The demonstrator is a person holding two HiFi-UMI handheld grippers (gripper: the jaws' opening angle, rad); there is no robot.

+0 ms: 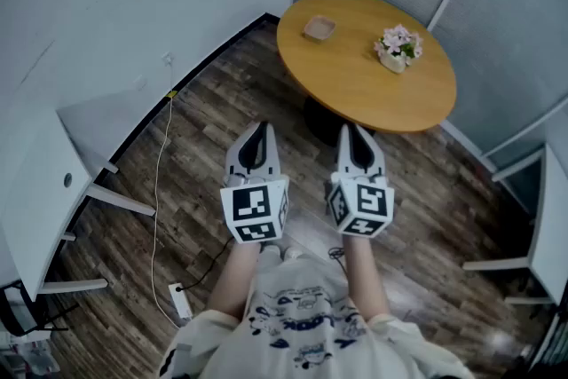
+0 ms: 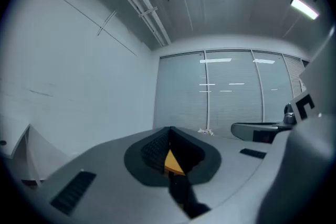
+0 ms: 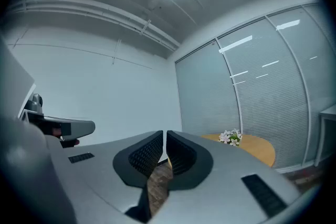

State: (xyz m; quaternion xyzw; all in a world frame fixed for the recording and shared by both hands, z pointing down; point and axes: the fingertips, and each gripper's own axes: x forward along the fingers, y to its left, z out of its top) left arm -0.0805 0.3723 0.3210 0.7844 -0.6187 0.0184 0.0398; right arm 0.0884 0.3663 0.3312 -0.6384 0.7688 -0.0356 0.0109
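Head view: the left gripper (image 1: 257, 130) and right gripper (image 1: 355, 130) sit side by side at mid-frame over the plank floor (image 1: 204, 138), tips pointing toward the round wooden table (image 1: 355, 75) in the upper centre-right, near its front edge but not touching it. A small dish (image 1: 319, 28) lies on the tabletop's upper left, a pot of pink flowers (image 1: 398, 47) to its right. A white cable (image 1: 161, 164) runs down the left to a power strip (image 1: 180, 302).

Left gripper view: the left gripper's (image 2: 169, 131) jaws meet at the tip with nothing held; a sliver of the table (image 2: 173, 162) shows behind them. The right gripper (image 2: 262, 131) shows at right.

Right gripper view: the right gripper's (image 3: 164, 136) jaws stand all but together, a thin slit between, empty. The table (image 3: 260, 147) and flowers (image 3: 231, 137) lie right of centre, the left gripper (image 3: 63, 127) at left.
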